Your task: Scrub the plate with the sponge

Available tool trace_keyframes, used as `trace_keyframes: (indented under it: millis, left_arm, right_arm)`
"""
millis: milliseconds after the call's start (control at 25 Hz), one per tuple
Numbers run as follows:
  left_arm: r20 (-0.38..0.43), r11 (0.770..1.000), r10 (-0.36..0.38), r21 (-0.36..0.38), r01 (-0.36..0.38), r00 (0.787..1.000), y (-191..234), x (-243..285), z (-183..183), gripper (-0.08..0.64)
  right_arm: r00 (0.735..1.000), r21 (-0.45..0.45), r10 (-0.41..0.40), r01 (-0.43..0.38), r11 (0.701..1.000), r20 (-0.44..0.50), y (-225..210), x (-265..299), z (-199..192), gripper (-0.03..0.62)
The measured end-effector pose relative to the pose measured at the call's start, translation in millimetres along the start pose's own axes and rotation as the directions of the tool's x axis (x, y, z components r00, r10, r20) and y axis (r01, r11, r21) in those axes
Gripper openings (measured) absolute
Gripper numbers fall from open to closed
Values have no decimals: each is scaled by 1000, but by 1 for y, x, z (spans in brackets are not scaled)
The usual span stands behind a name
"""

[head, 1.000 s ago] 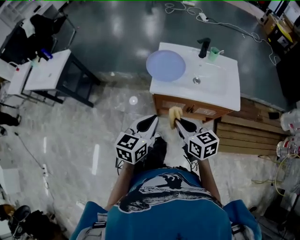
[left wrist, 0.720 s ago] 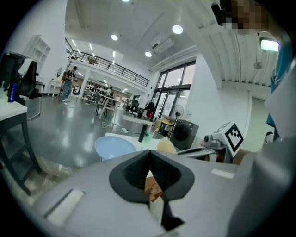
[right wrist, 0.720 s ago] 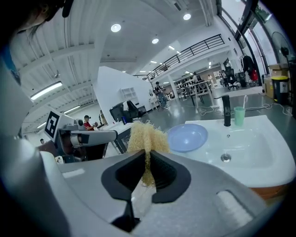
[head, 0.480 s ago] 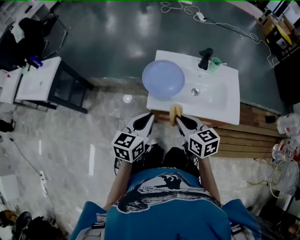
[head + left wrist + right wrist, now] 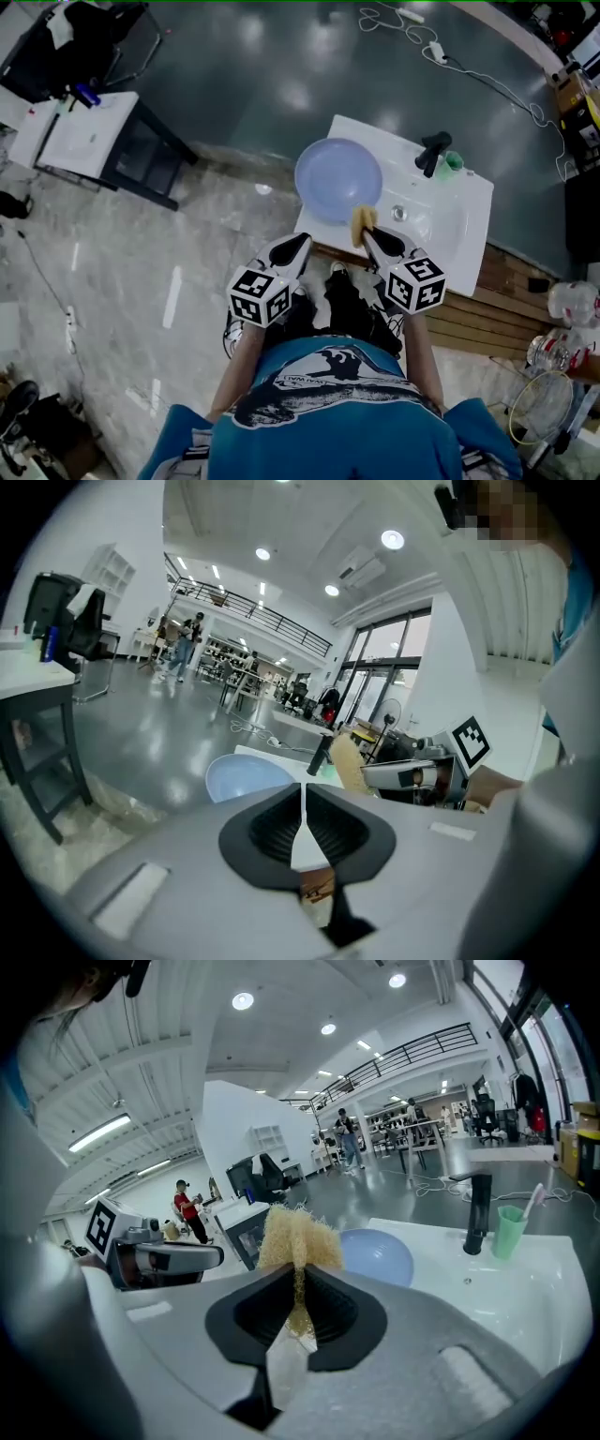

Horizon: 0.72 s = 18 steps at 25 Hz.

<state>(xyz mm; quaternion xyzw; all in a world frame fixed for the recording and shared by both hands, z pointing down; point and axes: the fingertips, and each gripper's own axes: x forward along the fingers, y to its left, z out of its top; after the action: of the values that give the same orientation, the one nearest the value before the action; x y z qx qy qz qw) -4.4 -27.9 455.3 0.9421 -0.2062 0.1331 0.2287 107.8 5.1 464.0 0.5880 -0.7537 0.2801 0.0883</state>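
A pale blue plate lies on the left end of the white washbasin, also seen in the left gripper view and the right gripper view. My right gripper is shut on a yellow fibrous sponge, held over the plate's near rim. My left gripper hovers just short of the basin's front left corner. Its jaws are opening from nearly together, only a thin slit shows, and nothing is between them.
A black faucet and a green cup stand at the basin's back. A wooden cabinet carries the basin. A white table stands far left, wooden planks lie to the right, and cables run over the floor.
The person has stepped up to the basin. Both grippers have moved forward, and the sponge now sits over the plate's near edge instead of short of the cabinet.
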Motion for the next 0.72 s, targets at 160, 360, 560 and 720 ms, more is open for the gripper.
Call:
trace_keyframes:
  millis: [160,360,560,720]
  left_arm:
    - [17,995,65,-77,-63,998,15,23,3,39]
    - [15,976,174,-137,-171,985,35,46,1,112]
    - [-31,952,239,-191,-241,970,55,64,-14,149]
    - [-88,925,280,-242,-293,956,69,81,-30,189]
  right_arm:
    - [998,-43,49,-50,998,-40,-27,20,18,32]
    - [991,-90,101,-109,990,-84,-60,46,38,32]
    - [982,-123,131,-148,981,-135,-87,76,46,32]
    - [977,-134,130,-153,979,-169,-110,105,51,32]
